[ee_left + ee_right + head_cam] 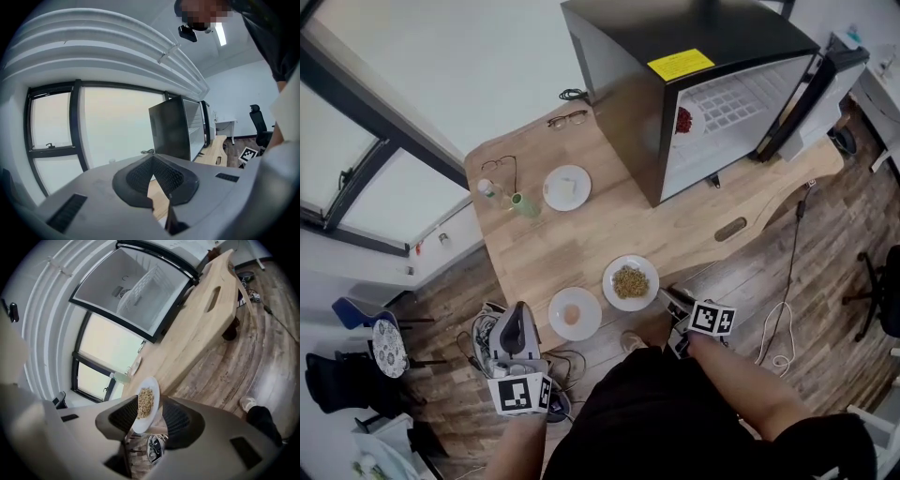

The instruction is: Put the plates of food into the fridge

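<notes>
The right gripper stands with its jaws spread wide, gripping nothing; the near rim of the plate of grains sits between the ribbed dark pads, and neither seems to press on it. Closing on so thin a lip could, I judge, tip the shallow, glossy white plate and spill the loose, dry-looking grains, or skid it over the smooth pale wood table. Beyond the jaws and well apart, the boxy black fridge stands open, with its white wire shelf showing. To their left lies a round white plate of pinkish food; further left, the left gripper is closed and empty, off the table's edge
</notes>
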Demonstrator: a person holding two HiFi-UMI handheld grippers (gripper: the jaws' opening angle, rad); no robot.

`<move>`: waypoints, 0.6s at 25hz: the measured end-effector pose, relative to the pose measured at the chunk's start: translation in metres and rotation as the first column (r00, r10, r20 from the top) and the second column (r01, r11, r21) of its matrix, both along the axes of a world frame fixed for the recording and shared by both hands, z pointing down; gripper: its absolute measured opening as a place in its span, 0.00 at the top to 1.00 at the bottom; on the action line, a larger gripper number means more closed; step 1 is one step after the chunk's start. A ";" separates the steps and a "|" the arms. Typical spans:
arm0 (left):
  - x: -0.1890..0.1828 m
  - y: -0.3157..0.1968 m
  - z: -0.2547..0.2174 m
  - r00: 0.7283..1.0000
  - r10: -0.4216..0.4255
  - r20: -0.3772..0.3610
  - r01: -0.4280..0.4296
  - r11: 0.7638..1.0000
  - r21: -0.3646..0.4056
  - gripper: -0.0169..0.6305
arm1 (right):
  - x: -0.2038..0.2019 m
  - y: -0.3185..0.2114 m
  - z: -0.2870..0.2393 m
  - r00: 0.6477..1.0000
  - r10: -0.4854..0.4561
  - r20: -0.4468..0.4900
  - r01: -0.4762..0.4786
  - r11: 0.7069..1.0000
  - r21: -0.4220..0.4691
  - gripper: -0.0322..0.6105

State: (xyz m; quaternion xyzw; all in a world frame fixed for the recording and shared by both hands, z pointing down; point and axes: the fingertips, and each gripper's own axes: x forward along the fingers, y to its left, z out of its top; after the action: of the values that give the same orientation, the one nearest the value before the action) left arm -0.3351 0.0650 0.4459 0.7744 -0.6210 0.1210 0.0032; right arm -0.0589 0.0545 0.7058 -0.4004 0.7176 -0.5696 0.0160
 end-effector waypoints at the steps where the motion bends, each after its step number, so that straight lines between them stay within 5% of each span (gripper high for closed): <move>1: -0.002 0.002 0.000 1.000 -0.001 0.005 0.001 1.000 -0.003 0.97 | -0.003 0.000 0.004 1.000 0.006 0.019 -0.006 1.000 -0.011 0.69; 8: -0.013 0.012 0.002 0.999 -0.027 0.039 0.028 0.999 -0.027 0.97 | -0.019 -0.005 0.030 0.996 0.030 0.089 -0.023 0.997 -0.079 0.70; 12: -0.015 0.020 0.006 0.999 -0.030 0.041 0.032 0.999 -0.042 0.97 | -0.025 -0.007 0.029 0.995 0.013 0.102 -0.006 0.998 -0.063 0.87; 15: -0.016 0.022 0.008 0.999 -0.037 0.033 0.039 0.998 -0.043 0.97 | -0.025 -0.012 0.014 0.983 0.038 0.178 -0.031 0.999 -0.041 0.89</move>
State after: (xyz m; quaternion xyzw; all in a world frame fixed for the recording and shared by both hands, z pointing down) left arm -0.3508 0.0866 0.4538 0.7602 -0.6328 0.1467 0.0125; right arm -0.0835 0.0425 0.7198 -0.3604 0.6952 -0.6165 0.0823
